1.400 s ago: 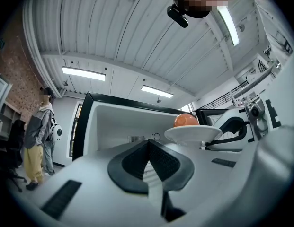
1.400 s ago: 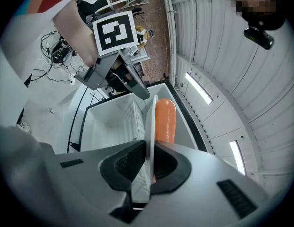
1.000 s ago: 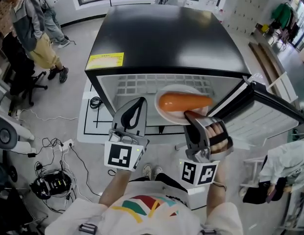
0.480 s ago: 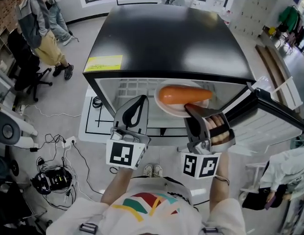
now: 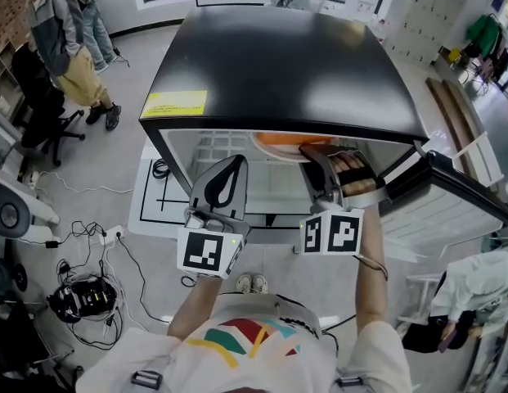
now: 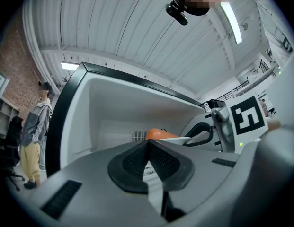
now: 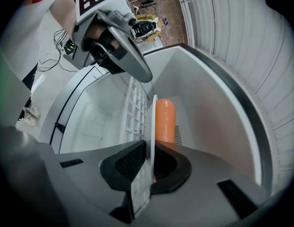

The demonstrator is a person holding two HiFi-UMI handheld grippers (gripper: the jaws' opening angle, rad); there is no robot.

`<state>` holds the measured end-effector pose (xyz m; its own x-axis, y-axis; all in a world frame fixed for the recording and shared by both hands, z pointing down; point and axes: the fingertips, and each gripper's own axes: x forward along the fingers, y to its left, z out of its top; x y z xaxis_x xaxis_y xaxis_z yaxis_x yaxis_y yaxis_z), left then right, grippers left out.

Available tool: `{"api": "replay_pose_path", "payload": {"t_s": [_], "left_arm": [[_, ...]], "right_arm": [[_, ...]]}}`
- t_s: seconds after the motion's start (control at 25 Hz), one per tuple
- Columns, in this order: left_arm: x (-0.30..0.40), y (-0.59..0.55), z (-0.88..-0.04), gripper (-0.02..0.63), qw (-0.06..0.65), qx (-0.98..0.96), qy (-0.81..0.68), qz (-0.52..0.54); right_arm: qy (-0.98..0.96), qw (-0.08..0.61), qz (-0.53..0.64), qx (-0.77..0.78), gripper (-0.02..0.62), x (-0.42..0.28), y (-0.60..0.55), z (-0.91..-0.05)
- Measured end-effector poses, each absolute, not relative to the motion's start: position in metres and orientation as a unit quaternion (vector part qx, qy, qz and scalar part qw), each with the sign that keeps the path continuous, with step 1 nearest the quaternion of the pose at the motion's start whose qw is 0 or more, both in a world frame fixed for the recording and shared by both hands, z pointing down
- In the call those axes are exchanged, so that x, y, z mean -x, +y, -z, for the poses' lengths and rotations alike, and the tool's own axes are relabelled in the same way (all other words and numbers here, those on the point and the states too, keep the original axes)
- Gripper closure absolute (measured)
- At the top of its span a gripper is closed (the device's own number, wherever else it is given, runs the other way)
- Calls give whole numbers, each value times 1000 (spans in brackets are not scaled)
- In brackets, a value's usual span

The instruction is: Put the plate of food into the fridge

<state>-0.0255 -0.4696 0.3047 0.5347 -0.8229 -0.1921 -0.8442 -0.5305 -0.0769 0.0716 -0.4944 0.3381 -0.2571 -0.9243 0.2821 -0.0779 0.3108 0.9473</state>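
White and thin-rimmed, the plate (image 7: 151, 117) stands edge-on between the ribbed black pads of your right gripper (image 7: 147, 167), pinched tight, with a smooth, cylindrical orange food (image 7: 164, 119) lying on it. Both are inside the fridge (image 5: 278, 64), under its glossy black top and over the wire shelf (image 7: 135, 103). Your left gripper (image 6: 147, 144) hangs at the opening, jaws pressed together on nothing.
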Motion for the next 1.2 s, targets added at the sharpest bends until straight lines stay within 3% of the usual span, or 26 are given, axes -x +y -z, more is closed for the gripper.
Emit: {"api": "replay_pose_path", "payload": {"t_s": [1.2], "left_arm": [[36, -471, -307, 600, 81, 866, 490, -63]], "right_arm": [[-678, 528, 398, -320, 556, -57, -549, -363]]}}
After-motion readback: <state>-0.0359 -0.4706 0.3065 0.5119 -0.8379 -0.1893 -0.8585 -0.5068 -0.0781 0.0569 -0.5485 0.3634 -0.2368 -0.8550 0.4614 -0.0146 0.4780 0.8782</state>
